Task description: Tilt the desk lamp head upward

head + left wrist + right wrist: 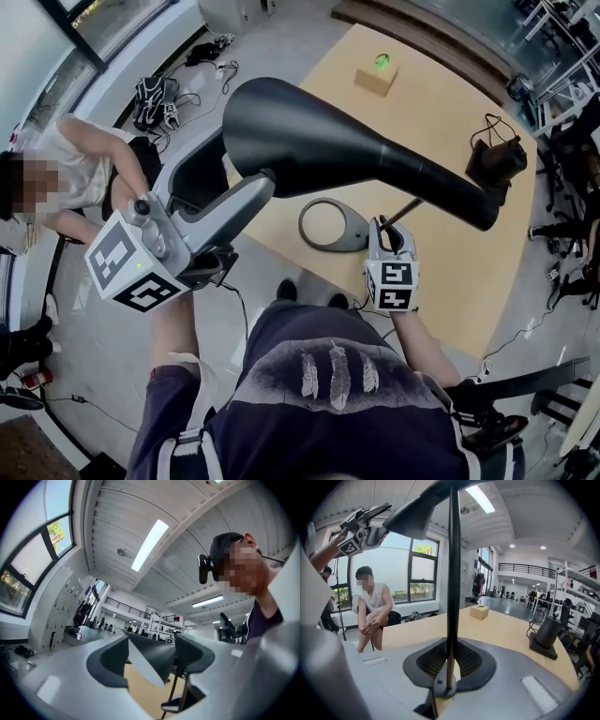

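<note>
A smooth matte-black lamp head point(319, 141), flared like a trumpet, hangs close below the camera, above a pale wooden counter point(441, 272). Under it, a thin dark stem point(405, 212) slants down toward a flat grey ring-shaped base point(333, 225) lying near the counter's front edge. Farther back sit a black blocky object point(495, 164) with a cable and a small tan box point(377, 75). The left tool point(261, 183), smooth grey plastic, is clamped on the lamp head's wide rim. The right tool point(388, 225) has its jaws nearly together, pinching the stem low down, near the base.
</note>
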The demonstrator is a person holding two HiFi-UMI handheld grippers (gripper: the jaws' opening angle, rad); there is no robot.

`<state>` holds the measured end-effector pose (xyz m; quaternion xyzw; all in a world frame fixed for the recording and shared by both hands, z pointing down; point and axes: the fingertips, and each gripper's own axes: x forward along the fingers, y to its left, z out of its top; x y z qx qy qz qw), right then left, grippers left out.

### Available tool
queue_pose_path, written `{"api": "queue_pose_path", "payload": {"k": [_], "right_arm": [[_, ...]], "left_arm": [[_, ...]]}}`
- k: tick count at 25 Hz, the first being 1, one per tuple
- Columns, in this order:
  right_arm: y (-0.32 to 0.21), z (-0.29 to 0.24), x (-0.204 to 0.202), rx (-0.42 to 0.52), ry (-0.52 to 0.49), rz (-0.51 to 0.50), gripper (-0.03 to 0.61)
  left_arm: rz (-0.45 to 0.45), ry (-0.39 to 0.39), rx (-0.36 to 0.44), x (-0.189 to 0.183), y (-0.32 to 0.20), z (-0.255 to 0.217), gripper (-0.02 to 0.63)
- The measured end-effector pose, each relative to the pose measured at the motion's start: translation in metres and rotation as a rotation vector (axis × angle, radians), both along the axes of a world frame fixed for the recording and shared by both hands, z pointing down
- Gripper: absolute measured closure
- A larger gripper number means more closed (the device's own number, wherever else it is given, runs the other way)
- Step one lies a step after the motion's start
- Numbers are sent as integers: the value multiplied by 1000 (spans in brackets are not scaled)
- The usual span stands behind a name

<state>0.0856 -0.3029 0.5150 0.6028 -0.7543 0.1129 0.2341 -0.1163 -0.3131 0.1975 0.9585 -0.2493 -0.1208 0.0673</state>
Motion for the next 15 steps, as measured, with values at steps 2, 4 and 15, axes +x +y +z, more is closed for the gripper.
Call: {"api": "queue_pose_path", "payload": {"k": [2, 4, 15], "right_arm": [[2, 2, 2, 2, 17, -3, 548], [3, 3, 4, 3, 18, 2, 549], [-4, -2, -11, -7, 70, 2, 548]], "left_arm": [[-2, -16, 26, 4, 5, -7, 312], [-11, -48, 57, 8, 7, -12, 313], [17, -146, 180, 7, 11, -56, 311]]}}
